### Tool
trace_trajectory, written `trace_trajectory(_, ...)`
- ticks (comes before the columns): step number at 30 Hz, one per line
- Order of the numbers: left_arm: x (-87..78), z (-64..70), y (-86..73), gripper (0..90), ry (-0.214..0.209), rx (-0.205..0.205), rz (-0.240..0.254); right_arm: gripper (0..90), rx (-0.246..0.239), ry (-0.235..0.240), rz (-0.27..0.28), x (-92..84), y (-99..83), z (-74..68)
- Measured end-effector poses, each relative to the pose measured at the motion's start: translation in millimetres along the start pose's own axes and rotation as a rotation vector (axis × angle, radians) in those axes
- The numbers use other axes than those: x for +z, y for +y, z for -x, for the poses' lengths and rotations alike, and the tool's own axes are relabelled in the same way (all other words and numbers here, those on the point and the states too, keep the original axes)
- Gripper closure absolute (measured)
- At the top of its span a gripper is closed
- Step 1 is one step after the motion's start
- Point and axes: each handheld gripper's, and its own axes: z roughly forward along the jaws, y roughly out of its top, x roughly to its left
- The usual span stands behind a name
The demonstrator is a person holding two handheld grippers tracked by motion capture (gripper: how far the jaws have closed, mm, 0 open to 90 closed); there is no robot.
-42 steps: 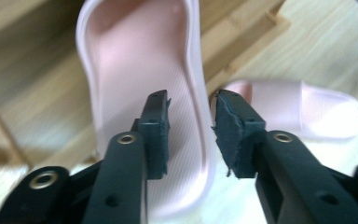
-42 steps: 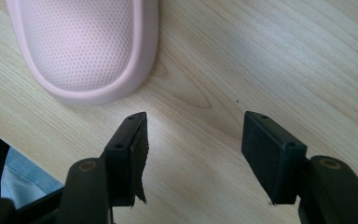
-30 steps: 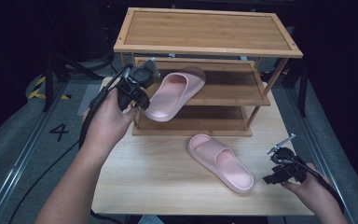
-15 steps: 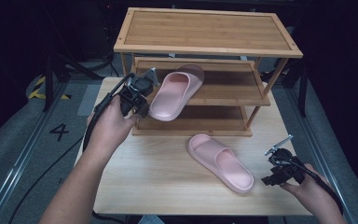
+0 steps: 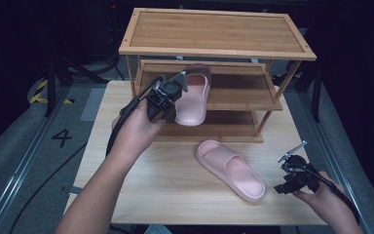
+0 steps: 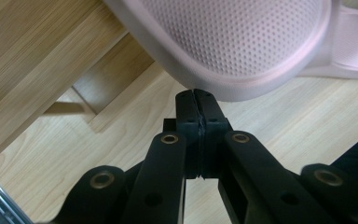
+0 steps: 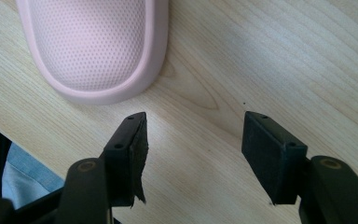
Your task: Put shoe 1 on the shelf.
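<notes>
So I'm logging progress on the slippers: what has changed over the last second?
The left gripper, shut on the rim of one pink slipper, has carried it further in over the rack's middle shelf. The right gripper has barely moved; its jaws stand open. The other slipper lies where it was on the table.

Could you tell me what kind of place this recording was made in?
Probably a lab or studio recording station: a light wooden table against a dark backdrop, a floor marked with the number 4, cables on the floor, and a wooden shoe rack as prop.
</notes>
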Motion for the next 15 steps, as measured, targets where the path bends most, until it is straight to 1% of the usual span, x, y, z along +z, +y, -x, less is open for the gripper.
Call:
trace_trajectory(2,0.2,5.6,3.1,89.6,0.001,0.016,0.001,41.2,0.002,0.002,0.001,0.1,-0.2,0.4)
trace_trajectory(4,-1.8,9.1,2.4,89.6,-0.003,0.026,-0.004,41.2,0.003,0.002,0.001,-0.3,-0.6,0.8)
trace_trajectory(6,-6.6,15.3,-3.0,89.5,-0.043,0.041,0.0,41.2,0.001,0.002,0.006,-0.8,-1.3,1.6)
trace_trajectory(8,-9.7,27.7,-8.0,89.4,-0.074,0.084,-0.012,41.2,0.009,0.002,0.008,-1.4,-1.7,1.8)
trace_trajectory(9,-9.7,32.7,-8.8,89.4,-0.076,0.095,-0.015,41.2,0.009,0.004,0.008,-1.1,-1.6,2.0)
trace_trajectory(11,-7.0,44.3,-7.5,89.3,-0.069,0.131,-0.024,41.2,0.006,0.004,0.003,0.2,-0.8,1.1)
trace_trajectory(13,-3.4,50.1,-2.8,88.8,-0.063,0.141,-0.031,41.2,0.0,0.004,-0.002,1.0,0.1,-0.7)
trace_trajectory(15,-0.9,50.8,-0.5,88.6,-0.067,0.141,-0.028,41.1,-0.006,0.006,-0.001,1.0,0.4,-2.9)
